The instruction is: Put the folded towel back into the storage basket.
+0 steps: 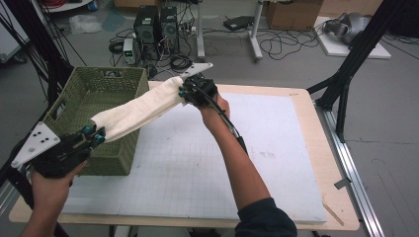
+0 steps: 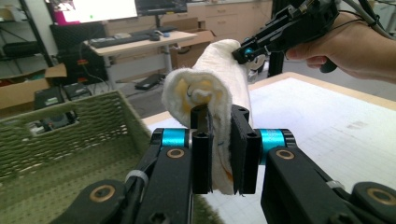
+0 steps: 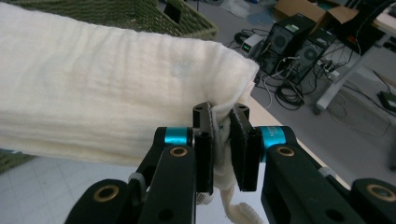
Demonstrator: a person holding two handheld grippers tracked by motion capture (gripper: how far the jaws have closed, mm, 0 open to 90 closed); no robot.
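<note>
A folded cream towel (image 1: 141,108) hangs stretched in the air between my two grippers, above the near right corner of a green woven basket (image 1: 99,94). My left gripper (image 1: 96,134) is shut on the towel's near end (image 2: 210,102), low at the left. My right gripper (image 1: 185,93) is shut on the far end (image 3: 116,88), held higher over the back of the white mat (image 1: 207,163). In the left gripper view the right gripper (image 2: 245,52) pinches the towel's top. The basket (image 2: 70,140) lies under the left gripper, and its rim (image 3: 154,16) is behind the towel in the right gripper view.
The white gridded mat covers most of the wooden table (image 1: 316,133). Black frame legs (image 1: 346,74) stand at the right, more at the left. Computer towers (image 1: 158,27) and cables lie on the floor beyond the table.
</note>
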